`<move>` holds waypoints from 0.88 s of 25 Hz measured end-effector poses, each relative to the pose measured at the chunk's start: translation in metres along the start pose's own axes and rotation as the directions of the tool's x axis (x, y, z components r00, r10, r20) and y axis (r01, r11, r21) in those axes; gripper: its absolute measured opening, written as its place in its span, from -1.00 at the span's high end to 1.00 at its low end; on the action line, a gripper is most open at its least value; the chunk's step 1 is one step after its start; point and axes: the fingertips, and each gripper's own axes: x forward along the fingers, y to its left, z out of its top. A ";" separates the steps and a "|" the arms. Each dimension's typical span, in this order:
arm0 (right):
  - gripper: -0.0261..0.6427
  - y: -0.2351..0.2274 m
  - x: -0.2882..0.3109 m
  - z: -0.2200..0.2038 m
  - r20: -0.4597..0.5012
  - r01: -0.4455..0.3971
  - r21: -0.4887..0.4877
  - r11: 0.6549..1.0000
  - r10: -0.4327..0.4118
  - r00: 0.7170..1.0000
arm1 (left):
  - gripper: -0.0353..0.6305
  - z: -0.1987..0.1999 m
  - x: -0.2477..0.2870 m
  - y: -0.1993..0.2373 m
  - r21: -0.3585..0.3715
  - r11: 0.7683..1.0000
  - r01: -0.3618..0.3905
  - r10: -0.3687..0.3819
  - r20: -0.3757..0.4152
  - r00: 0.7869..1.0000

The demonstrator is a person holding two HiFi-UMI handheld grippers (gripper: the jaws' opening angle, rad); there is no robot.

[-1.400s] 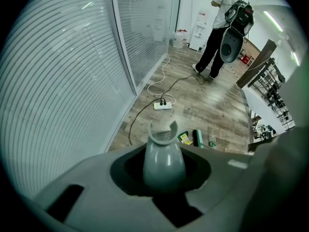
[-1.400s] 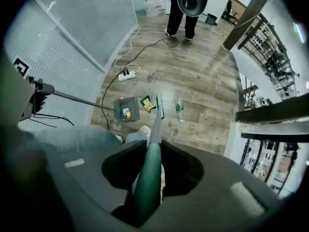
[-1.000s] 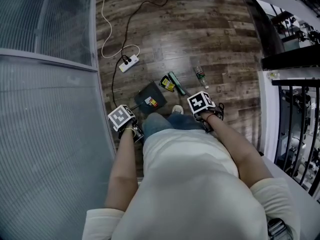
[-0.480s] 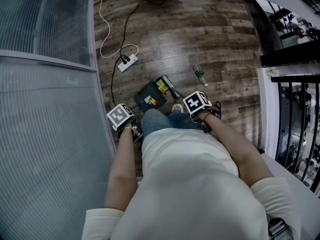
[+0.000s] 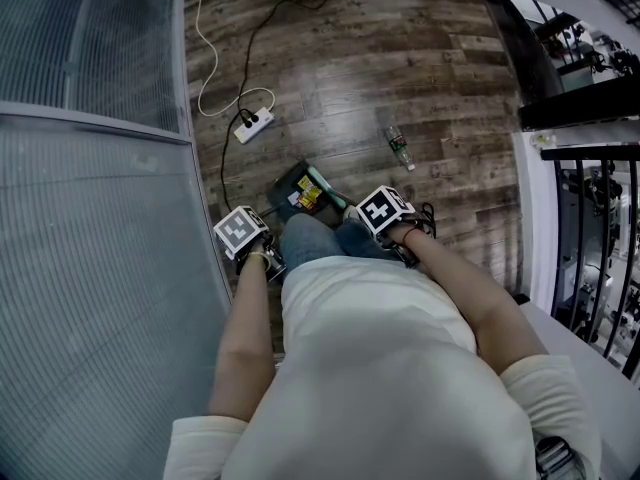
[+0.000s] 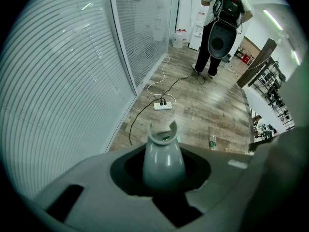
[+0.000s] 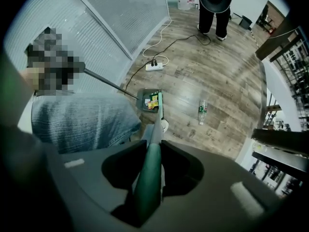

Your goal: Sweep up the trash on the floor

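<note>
your left gripper (image 5: 262,256) clamps a grey handle (image 6: 163,159), your right gripper (image 5: 398,236) a green handle (image 7: 147,180) (both forearms reach down ahead of you).

the head view looks from above the person's chest steeply down at the wood floor (image 5: 400,58), with the left gripper (image 5: 250,243) at left and the right gripper (image 5: 390,223) at right, both near. the left gripper view sits close behind its jaws, looking along the grey handle (image 6: 163,156) gripped there, low across the room. the right gripper view looks down along the green handle (image 7: 148,178) clamped in its jaws to the dustpan (image 7: 148,100). all three views share the power strip (image 5: 253,123) and the bottle (image 5: 400,148).
</note>
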 end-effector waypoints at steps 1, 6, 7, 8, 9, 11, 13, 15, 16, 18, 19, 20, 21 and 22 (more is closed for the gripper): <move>0.62 0.002 -0.001 0.000 -0.001 -0.002 -0.005 1.000 0.002 1.000 | 0.63 0.000 0.000 0.000 0.000 1.000 0.000 0.000 -0.001 1.000; 0.62 0.009 0.002 0.001 0.007 -0.032 -0.024 0.999 0.033 0.999 | 0.63 0.000 0.000 -0.002 0.002 1.000 -0.004 0.004 -0.003 1.000; 0.62 0.010 0.001 0.001 0.006 -0.038 -0.026 0.999 0.039 0.999 | 0.63 0.000 0.000 -0.002 0.001 1.000 -0.005 0.005 -0.003 1.000; 0.62 0.011 0.001 0.001 0.005 -0.048 -0.027 0.998 0.048 0.999 | 0.63 0.001 0.000 -0.002 0.001 1.000 -0.006 0.006 -0.002 1.000; 0.62 0.012 0.000 0.001 0.005 -0.060 -0.030 0.998 0.060 0.998 | 0.63 0.002 0.000 -0.002 0.001 1.000 -0.007 0.007 -0.001 1.000; 0.62 0.017 0.000 0.001 0.004 -0.089 -0.049 0.995 0.090 0.996 | 0.63 0.002 0.000 -0.003 0.001 1.000 -0.008 0.008 -0.002 1.000; 0.62 0.022 0.000 0.002 0.006 -0.114 -0.080 0.990 0.115 0.993 | 0.63 0.001 0.000 -0.004 0.001 1.000 -0.008 0.008 -0.004 1.000; 0.62 0.025 -0.002 0.002 0.011 -0.128 -0.098 0.987 0.130 0.991 | 0.63 0.001 0.001 -0.004 0.002 1.000 -0.009 0.009 -0.002 1.000; 0.62 0.025 -0.004 0.002 0.013 -0.132 -0.102 0.986 0.134 0.991 | 0.63 0.002 0.001 -0.004 0.002 1.000 -0.009 0.009 0.000 1.000; 0.62 0.023 -0.007 0.001 0.019 -0.133 -0.106 0.985 0.136 0.991 | 0.63 0.001 0.001 -0.003 0.002 1.000 -0.010 0.010 0.000 1.000; 0.62 0.022 -0.008 0.000 0.021 -0.132 -0.101 0.986 0.134 0.991 | 0.63 0.000 0.001 -0.003 0.002 1.000 -0.009 0.009 -0.001 1.000; 0.62 0.020 -0.010 -0.001 0.024 -0.130 -0.093 0.987 0.133 0.991 | 0.63 0.000 0.001 -0.003 0.001 1.000 -0.008 0.008 -0.002 1.000; 0.62 0.019 -0.011 -0.001 0.029 -0.129 -0.085 0.988 0.132 0.991 | 0.63 0.000 0.001 -0.003 0.000 1.000 -0.006 0.006 -0.002 1.000; 0.62 0.017 -0.012 -0.001 0.034 -0.129 -0.078 0.989 0.131 0.991 | 0.63 0.000 0.001 -0.003 -0.001 1.000 -0.004 0.004 -0.003 1.000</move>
